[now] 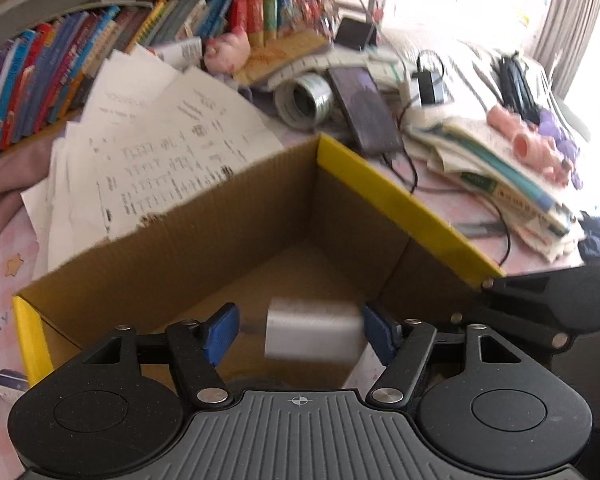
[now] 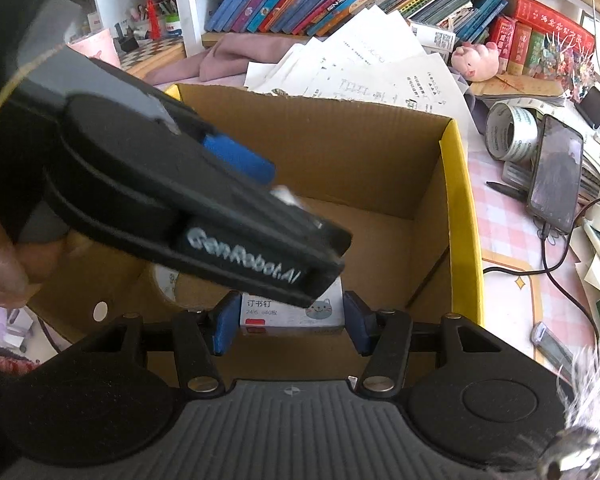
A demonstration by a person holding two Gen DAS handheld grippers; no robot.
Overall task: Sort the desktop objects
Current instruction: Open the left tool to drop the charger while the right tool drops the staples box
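Note:
An open cardboard box (image 1: 228, 248) with yellow edges sits on the desk; it also shows in the right wrist view (image 2: 380, 148). My left gripper (image 1: 300, 332) is open above the box. A blurred white block (image 1: 312, 334) is between its blue pads, touching the right pad and apart from the left. My right gripper (image 2: 290, 322) is open over the near part of the box, with a staple box (image 2: 292, 314) lying between its pads. The left gripper (image 2: 220, 208) crosses the right wrist view just above it.
Loose printed sheets (image 1: 168, 136) lean behind the box. A tape roll (image 1: 306, 100), a phone (image 1: 366, 110) with a cable, stacked booklets (image 1: 500, 176), pink tubes (image 1: 532, 144) and a pig plush (image 1: 228, 50) lie beyond. Books line the back shelf (image 1: 60, 64).

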